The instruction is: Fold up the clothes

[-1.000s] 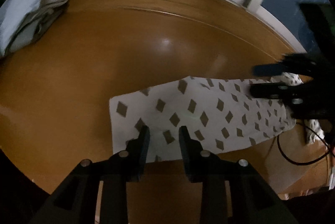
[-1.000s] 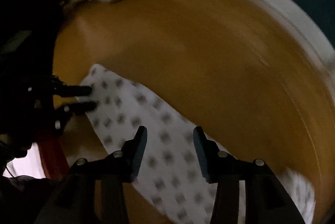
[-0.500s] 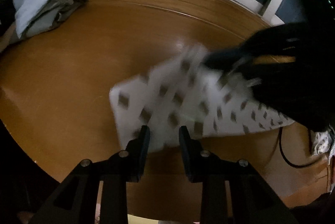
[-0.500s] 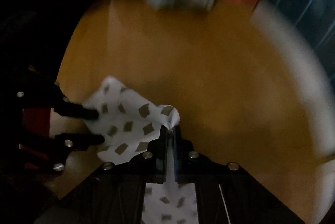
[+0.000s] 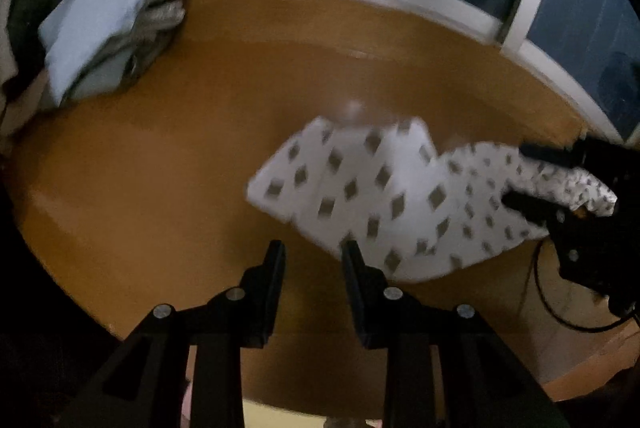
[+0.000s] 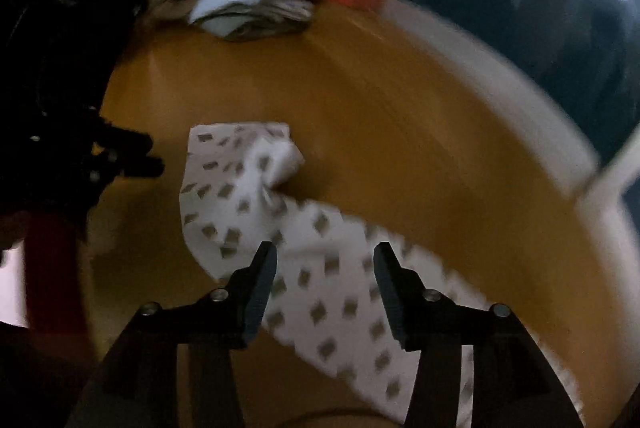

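The patterned cloth point(image 5: 384, 195) lay on the brown table point(image 5: 180, 167), one end doubled over itself to start a fold. My left gripper point(image 5: 312, 256) and right gripper point(image 6: 324, 260) stood apart, empty, beside the cloth, freeing it to settle.

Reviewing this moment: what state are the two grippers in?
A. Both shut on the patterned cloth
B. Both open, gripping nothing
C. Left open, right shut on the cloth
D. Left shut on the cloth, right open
B: the left gripper and the right gripper each show a clear gap between their fingers, and the patterned cloth lies loose on the wooden table, part of it folded over.
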`<state>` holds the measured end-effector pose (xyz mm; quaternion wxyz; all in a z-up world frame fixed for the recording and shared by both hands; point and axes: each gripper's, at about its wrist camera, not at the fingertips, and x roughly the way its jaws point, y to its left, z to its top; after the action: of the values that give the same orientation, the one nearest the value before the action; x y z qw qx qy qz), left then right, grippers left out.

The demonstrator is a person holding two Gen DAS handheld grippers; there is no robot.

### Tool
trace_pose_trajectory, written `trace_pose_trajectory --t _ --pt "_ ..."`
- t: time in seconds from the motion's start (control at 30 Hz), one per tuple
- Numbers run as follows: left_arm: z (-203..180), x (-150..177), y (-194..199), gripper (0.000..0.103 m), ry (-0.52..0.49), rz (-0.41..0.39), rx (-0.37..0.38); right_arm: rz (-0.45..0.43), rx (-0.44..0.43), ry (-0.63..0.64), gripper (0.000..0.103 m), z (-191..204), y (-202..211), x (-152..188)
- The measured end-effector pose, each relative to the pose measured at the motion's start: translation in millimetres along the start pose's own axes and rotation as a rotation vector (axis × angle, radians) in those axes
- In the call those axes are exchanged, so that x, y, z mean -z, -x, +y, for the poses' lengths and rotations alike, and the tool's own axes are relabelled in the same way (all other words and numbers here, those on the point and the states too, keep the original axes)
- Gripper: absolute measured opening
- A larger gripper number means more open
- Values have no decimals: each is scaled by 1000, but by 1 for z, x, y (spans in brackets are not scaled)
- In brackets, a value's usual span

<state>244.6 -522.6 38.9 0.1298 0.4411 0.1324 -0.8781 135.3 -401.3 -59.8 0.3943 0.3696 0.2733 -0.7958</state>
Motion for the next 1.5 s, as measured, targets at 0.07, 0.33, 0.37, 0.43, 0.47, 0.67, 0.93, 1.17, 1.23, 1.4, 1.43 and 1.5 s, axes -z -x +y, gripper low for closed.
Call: trace_pose_trajectory --t 0.07,0.33,0.37,0.43,0.47,0.67,0.93,1.17,1.23,1.4,1.43,1.5 --pt "2 -16 -8 27 -30 15 56 61 -22 -105 50 -26 -6 5" --pt "-7 -56 -72 28 -100 142 48 193 1 -586 50 -99 -15 69" --pt "-8 -60 -77 27 -119 145 -6 186 -3 -630 50 -103 -10 82" --pt "-2 -72 -86 31 -127 129 -95 187 7 -652 50 -104 -7 87" --pt "4 -80 -91 31 -106 129 -106 192 29 -656 50 -104 -9 86" --pt "22 -133 -126 30 -46 110 -175 186 89 -697 50 -106 -44 51" --pt "4 -137 -115 30 -81 96 -136 109 32 -738 48 -97 -2 74" --pt "-78 -99 -72 31 -209 77 27 49 109 -887 49 -104 92 147" --pt "-110 -85 -63 31 -237 88 95 43 163 -954 49 -111 123 179" --pt "-208 -40 -44 31 -363 131 263 4 244 -1173 49 -139 190 277" --pt "-229 -27 -39 31 -404 133 285 -7 242 -1216 49 -146 198 295" --pt "-267 -8 -32 31 -466 144 306 -28 239 -1300 49 -160 214 330"
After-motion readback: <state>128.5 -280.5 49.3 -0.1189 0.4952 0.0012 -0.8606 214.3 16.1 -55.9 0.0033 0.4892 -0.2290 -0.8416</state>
